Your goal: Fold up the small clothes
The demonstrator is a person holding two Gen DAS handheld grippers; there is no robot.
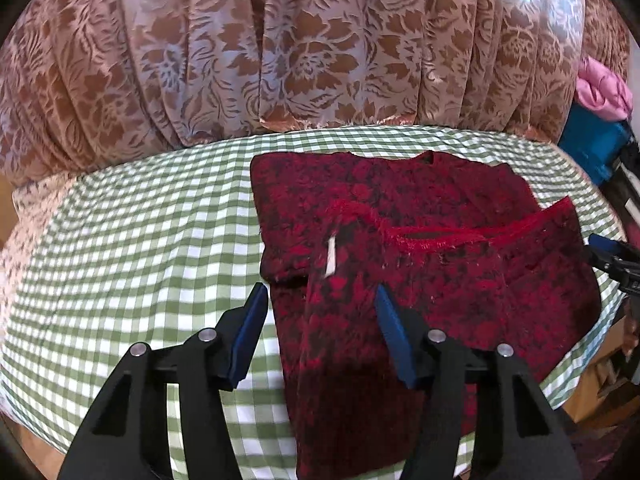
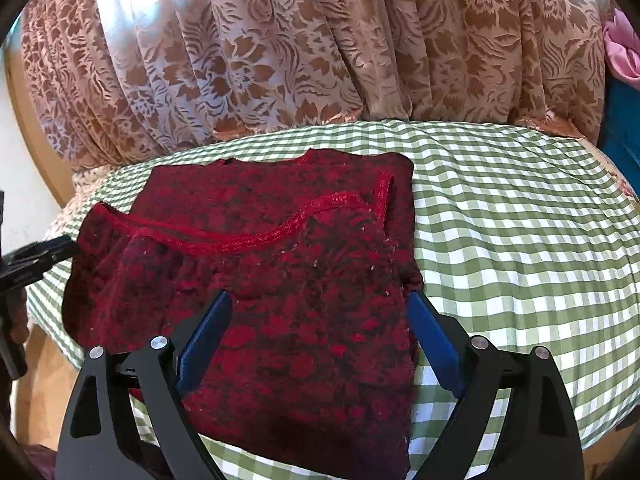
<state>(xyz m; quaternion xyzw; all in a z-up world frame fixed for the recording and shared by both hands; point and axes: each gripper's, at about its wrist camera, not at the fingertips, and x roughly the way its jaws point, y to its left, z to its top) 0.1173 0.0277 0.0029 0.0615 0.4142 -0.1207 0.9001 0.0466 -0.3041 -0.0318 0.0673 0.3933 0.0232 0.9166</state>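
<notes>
Lying part-folded on the checked surface (image 1: pixel 120 240), red garment (image 1: pixel 420 272) awaits its next fold; left gripper (image 1: pixel 320 312) and right gripper (image 2: pixel 320 316) hover wide open, empty, flanking its near edges

The red garment (image 1: pixel 420 280) runs off the left wrist view's bottom edge

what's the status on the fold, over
Left hand-held gripper open, right hand-held gripper open. Red garment partly folded on checked cloth. Nothing in the way.
</notes>
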